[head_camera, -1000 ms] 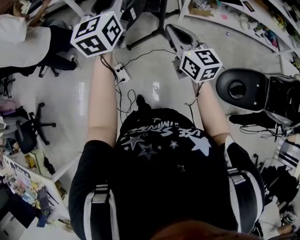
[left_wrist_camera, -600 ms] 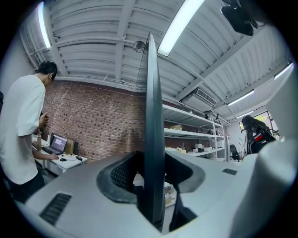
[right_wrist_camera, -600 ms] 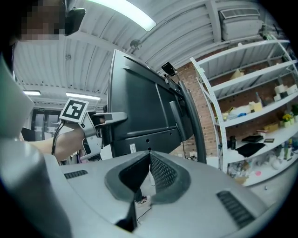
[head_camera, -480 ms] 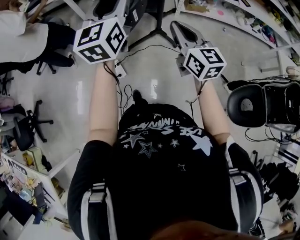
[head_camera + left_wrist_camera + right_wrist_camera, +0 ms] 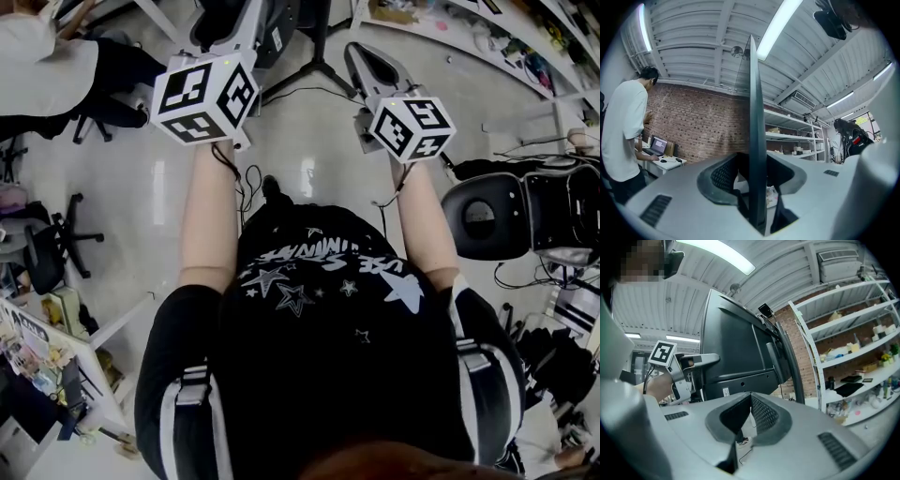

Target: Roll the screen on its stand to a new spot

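The screen (image 5: 736, 348) is a large dark panel on a black stand with splayed legs (image 5: 314, 66). In the right gripper view I see its back. In the left gripper view its edge (image 5: 756, 117) runs straight up between the jaws. My left gripper (image 5: 757, 161) is shut on that edge, and it also shows as the left gripper (image 5: 696, 361) at the panel's left side. My right gripper (image 5: 750, 397) is shut, holds nothing and points at the screen's back from a short way off. From above, the left gripper (image 5: 246, 17) and right gripper (image 5: 361, 56) reach forward side by side.
A person in a white shirt (image 5: 626, 136) works at a desk by the brick wall. Office chairs stand at the right (image 5: 487, 216) and left (image 5: 52, 253). Cables (image 5: 248, 178) trail over the floor. White shelving (image 5: 853, 357) lines the right side.
Both grippers and the person holding them have moved forward over the floor, the screen going with the left gripper. The chair at the right has shifted in view. Neither grip has changed.
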`<state>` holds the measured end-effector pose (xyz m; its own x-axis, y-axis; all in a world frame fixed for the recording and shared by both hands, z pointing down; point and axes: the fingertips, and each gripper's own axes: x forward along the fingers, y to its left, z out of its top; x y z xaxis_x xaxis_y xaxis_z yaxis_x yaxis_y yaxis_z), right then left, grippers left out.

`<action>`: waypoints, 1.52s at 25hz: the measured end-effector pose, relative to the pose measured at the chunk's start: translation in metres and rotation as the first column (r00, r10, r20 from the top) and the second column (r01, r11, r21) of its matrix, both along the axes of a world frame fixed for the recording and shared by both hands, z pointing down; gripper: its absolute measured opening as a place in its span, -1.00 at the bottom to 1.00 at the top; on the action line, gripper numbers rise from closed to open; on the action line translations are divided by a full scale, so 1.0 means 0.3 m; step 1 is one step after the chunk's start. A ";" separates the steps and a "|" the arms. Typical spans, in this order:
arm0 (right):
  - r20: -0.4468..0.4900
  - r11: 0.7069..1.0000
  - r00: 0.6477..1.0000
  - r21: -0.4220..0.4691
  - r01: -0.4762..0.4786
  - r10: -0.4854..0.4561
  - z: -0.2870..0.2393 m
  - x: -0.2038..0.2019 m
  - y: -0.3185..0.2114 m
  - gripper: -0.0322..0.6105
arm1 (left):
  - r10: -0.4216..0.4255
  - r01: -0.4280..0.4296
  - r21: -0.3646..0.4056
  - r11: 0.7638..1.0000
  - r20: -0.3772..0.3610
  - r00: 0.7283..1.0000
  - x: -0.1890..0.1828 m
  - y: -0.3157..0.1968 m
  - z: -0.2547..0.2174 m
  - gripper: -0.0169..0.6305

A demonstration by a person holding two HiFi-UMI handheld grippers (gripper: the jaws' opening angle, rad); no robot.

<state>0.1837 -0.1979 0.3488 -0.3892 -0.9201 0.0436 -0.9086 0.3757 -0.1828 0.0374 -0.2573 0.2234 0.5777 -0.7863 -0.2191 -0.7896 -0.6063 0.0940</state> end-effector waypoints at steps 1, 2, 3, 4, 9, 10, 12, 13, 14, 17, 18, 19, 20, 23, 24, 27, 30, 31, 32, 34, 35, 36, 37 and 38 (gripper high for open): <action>0.001 1.000 1.000 0.000 0.000 0.000 0.002 0.004 0.006 -0.88 | -0.001 0.001 0.000 1.000 -0.002 1.000 -0.001 0.005 0.000 -0.33; 0.001 1.000 1.000 -0.001 -0.001 0.001 0.006 0.008 0.013 -0.88 | -0.002 0.002 0.001 1.000 -0.004 1.000 -0.002 0.010 0.000 -0.33; 0.000 1.000 1.000 -0.003 -0.002 0.002 0.010 0.011 0.021 -0.88 | -0.002 0.002 0.002 1.000 -0.005 1.000 -0.003 0.015 0.001 -0.33; -0.002 1.000 1.000 -0.005 -0.002 0.002 0.015 0.014 0.030 -0.88 | -0.002 0.002 0.004 1.000 -0.006 1.000 -0.003 0.021 0.001 -0.33; -0.014 1.000 1.000 -0.005 0.002 -0.002 0.010 0.033 0.047 -0.88 | -0.010 0.010 0.012 1.000 -0.020 1.000 0.011 0.029 -0.008 -0.33; -0.014 1.000 1.000 -0.005 0.003 -0.004 0.006 0.042 0.045 -0.88 | -0.012 0.013 0.011 1.000 -0.024 1.000 0.013 0.024 -0.009 -0.33; -0.011 1.000 1.000 -0.006 0.003 -0.003 -0.002 0.062 0.040 -0.88 | -0.014 0.014 0.006 1.000 -0.028 1.000 0.014 0.010 -0.013 -0.33; -0.008 1.000 1.000 -0.007 0.000 0.000 -0.003 0.072 0.038 -0.88 | -0.013 0.013 0.004 1.000 -0.029 0.999 0.014 0.005 -0.014 -0.33; -0.007 1.000 1.000 -0.009 -0.003 0.003 -0.003 0.081 0.038 -0.88 | -0.012 0.012 0.003 1.000 -0.031 0.999 0.013 0.001 -0.016 -0.33; 0.000 1.000 1.000 -0.013 -0.020 0.020 0.010 0.088 0.062 -0.88 | -0.014 0.015 0.003 1.000 -0.029 0.999 0.007 0.005 -0.016 -0.33; 0.003 1.000 1.000 -0.015 -0.027 0.027 0.018 0.089 0.076 -0.88 | -0.013 0.013 0.002 1.000 -0.027 1.000 0.005 0.009 -0.013 -0.33; 0.003 0.999 0.999 -0.018 -0.032 0.032 0.026 0.090 0.088 -0.88 | -0.011 0.011 0.001 1.000 -0.025 1.000 0.002 0.011 -0.011 -0.33; 0.002 0.999 0.999 -0.022 -0.038 0.038 0.035 0.093 0.098 -0.88 | -0.008 0.008 -0.001 1.000 -0.022 1.000 0.000 0.012 -0.010 -0.33; -0.002 0.998 0.998 -0.031 -0.063 0.063 0.054 0.117 0.118 -0.88 | 0.007 -0.007 -0.009 1.000 -0.007 1.000 -0.004 0.003 -0.014 -0.33; -0.002 0.997 0.997 -0.031 -0.076 0.076 0.056 0.127 0.126 -0.88 | 0.012 -0.012 -0.009 1.000 -0.002 1.000 -0.004 0.001 -0.017 -0.33; -0.003 0.993 0.994 -0.027 -0.113 0.113 0.059 0.149 0.159 -0.88 | 0.026 -0.026 -0.007 1.000 0.007 1.000 0.004 0.000 -0.016 -0.33; 0.008 0.988 0.989 -0.029 -0.149 0.149 0.063 0.155 0.206 -0.88 | 0.052 -0.052 -0.011 0.999 0.018 0.998 0.017 0.004 -0.003 -0.33; 0.012 0.987 0.987 -0.031 -0.160 0.160 0.062 0.151 0.225 -0.88 | 0.056 -0.056 -0.008 0.998 0.026 0.998 0.018 0.006 -0.001 -0.33; 0.014 0.985 0.985 -0.034 -0.169 0.170 0.059 0.144 0.245 -0.88 | 0.054 -0.054 0.000 0.999 0.040 0.998 0.014 0.009 -0.001 -0.33; 0.016 0.983 0.983 -0.037 -0.180 0.181 0.052 0.122 0.287 -0.88 | 0.033 -0.035 0.028 0.999 0.072 0.997 -0.002 0.019 -0.007 -0.33; 0.015 0.982 0.983 -0.037 -0.183 0.184 0.049 0.111 0.307 -0.88 | 0.024 -0.027 0.038 0.999 0.084 0.996 -0.011 0.027 -0.011 -0.32; 0.015 0.982 0.982 -0.036 -0.186 0.187 0.047 0.102 0.326 -0.88 | 0.019 -0.023 0.043 0.999 0.092 0.996 -0.019 0.037 -0.014 -0.32; 0.015 0.981 0.982 -0.036 -0.190 0.191 0.047 0.097 0.344 -0.88 | 0.019 -0.023 0.043 0.999 0.094 0.995 -0.026 0.052 -0.014 -0.32; 0.017 0.980 0.981 -0.035 -0.195 0.196 0.047 0.095 0.359 -0.88 | 0.020 -0.024 0.042 0.999 0.094 0.995 -0.033 0.070 -0.014 -0.32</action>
<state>0.2121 -0.0902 0.3629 -0.2033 -0.9767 0.0692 -0.9598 0.1848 -0.2110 0.0274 -0.2364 0.2193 0.6139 -0.7645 -0.1965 -0.7805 -0.6252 -0.0062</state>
